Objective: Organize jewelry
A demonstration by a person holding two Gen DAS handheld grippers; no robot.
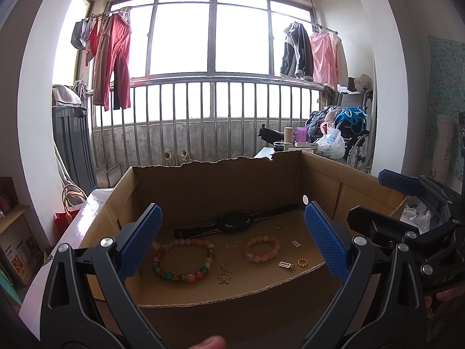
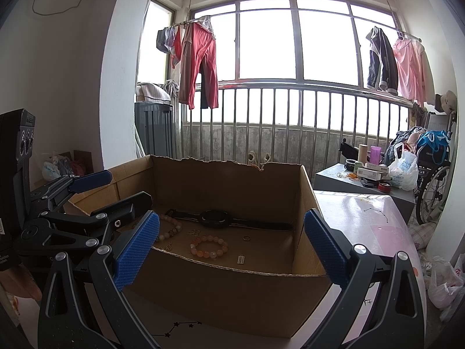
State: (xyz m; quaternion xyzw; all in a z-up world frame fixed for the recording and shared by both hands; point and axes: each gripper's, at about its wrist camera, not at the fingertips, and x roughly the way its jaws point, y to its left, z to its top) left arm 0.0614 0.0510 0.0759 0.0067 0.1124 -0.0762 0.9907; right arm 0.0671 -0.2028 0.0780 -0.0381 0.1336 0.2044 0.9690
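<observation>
An open cardboard box [image 1: 232, 298] [image 2: 232, 267] holds the jewelry. A black watch [image 1: 234, 222] [image 2: 215, 218] lies at the back. In front of it are a multicoloured bead bracelet [image 1: 183, 260], half hidden in the right wrist view, a pink bead bracelet [image 1: 262, 248] [image 2: 208, 245], a gold ring [image 1: 302, 262], a thin ring [image 1: 278, 226] [image 2: 246, 237], a butterfly charm [image 1: 224, 279] and abacus charms [image 1: 286, 265] [image 2: 241, 259]. My left gripper [image 1: 232, 212] [image 2: 128, 186] is open above the box's near left. My right gripper [image 2: 232, 215] [image 1: 367, 196] is open beside it, holding nothing.
The box stands on a glossy white table [image 2: 363, 221]. A grey cabinet [image 2: 363, 186] with bottles and a plastic bag sits behind on the right, next to a wheelchair [image 2: 433, 174]. Bags lie on the floor [image 2: 444, 282]. A thumb [image 1: 212, 341] shows at the bottom edge.
</observation>
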